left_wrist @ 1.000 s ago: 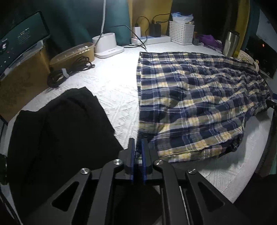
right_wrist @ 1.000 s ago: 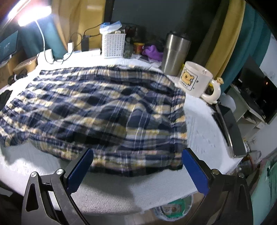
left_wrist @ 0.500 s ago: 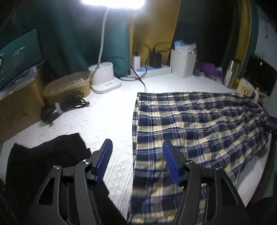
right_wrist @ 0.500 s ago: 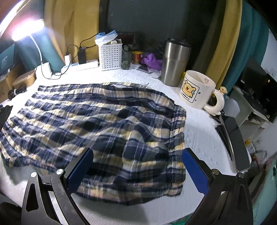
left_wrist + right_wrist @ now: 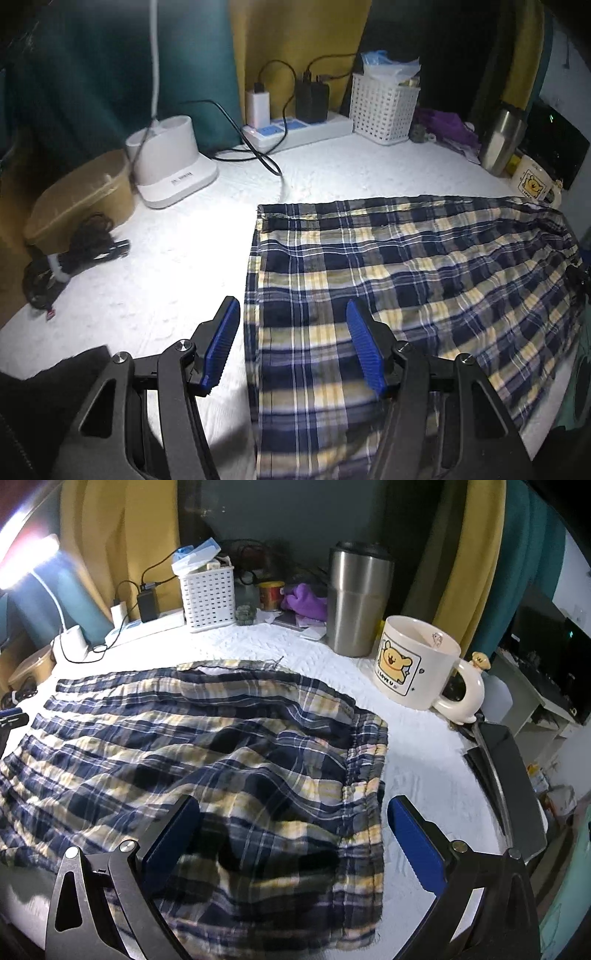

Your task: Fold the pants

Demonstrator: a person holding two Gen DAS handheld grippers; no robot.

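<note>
The plaid pants lie spread flat on the white textured tabletop, waistband at the right end near the table's right edge, leg hems at the left.

The left gripper hovers over the hem end with its jaws apart, one blue pad over bare cloth-covered table, the other over plaid; nothing is pinched between them. Its jaws have just been opening. The right gripper hangs over the waistband corner, jaws wide, holding nothing.

Beyond the far edge of the pants stand a white perforated basket, a power strip with chargers, a steel tumbler and a bear-print mug; none touches the fabric.

Only the left wrist view shows the lamp base, the lidded brown box, a coiled black cable and a dark garment at near left. Only the right wrist view shows a dark flat device at the right table edge.
</note>
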